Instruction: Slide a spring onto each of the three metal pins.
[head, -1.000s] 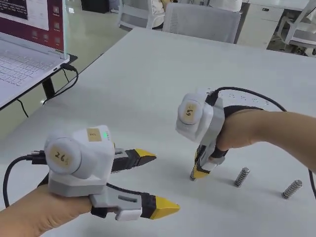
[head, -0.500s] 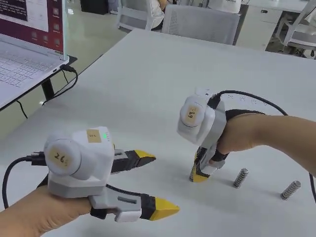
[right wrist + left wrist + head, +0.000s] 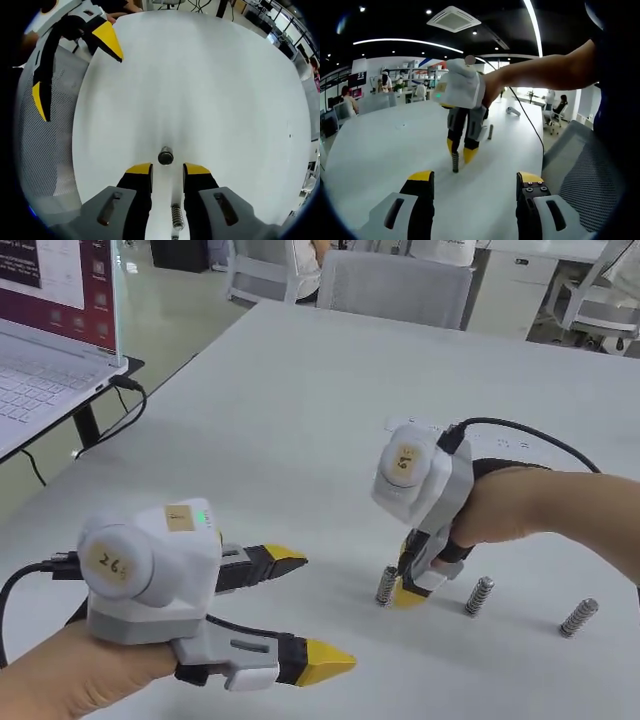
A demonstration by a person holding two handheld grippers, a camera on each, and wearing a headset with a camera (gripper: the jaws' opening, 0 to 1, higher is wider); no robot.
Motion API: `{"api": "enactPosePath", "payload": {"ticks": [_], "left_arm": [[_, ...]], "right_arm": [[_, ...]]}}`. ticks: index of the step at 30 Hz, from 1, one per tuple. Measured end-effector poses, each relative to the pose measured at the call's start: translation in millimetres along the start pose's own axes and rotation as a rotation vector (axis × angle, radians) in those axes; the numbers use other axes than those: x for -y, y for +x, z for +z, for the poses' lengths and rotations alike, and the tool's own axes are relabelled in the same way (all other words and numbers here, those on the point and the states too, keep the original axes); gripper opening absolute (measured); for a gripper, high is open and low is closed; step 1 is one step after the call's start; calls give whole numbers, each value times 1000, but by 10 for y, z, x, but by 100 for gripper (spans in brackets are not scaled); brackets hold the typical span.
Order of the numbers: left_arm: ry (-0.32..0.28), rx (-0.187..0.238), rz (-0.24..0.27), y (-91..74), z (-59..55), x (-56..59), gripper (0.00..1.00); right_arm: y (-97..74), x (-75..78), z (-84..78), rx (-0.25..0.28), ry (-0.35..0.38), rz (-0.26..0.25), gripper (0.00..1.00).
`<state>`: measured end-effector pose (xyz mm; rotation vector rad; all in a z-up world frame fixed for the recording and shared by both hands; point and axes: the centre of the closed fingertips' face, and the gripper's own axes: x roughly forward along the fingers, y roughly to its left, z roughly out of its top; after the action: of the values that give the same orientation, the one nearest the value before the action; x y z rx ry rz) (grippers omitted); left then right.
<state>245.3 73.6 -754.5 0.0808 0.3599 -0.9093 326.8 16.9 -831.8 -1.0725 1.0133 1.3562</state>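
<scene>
White table [image 3: 300, 420], spring [image 3: 386, 586] standing upright, right gripper [image 3: 406, 592] just beside

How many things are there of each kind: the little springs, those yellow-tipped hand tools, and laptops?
Springs: 3
Hand tools, the left gripper and the right gripper: 2
Laptop: 1
Total: 6

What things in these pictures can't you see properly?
- Pins: in the head view the coils of the springs wrap whatever stands inside, so I cannot tell if pins are there.
- Laptop: cut off by the head view's left edge, and its screen text is too small to read.
- Lower spring: in the right gripper view, the right gripper partly hides it between its jaws.
</scene>
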Motion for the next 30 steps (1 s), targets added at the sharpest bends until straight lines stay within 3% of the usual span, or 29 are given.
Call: {"api": "enactPosePath", "payload": {"ticks": [8, 30], "left_arm": [[0, -9, -8, 19, -21, 6, 62], [-1, -15, -21, 49, -30, 29, 63]], "right_arm": [[-100, -27, -70, 44, 31, -18, 22], [-231, -403, -238, 210, 141, -49, 22]]}}
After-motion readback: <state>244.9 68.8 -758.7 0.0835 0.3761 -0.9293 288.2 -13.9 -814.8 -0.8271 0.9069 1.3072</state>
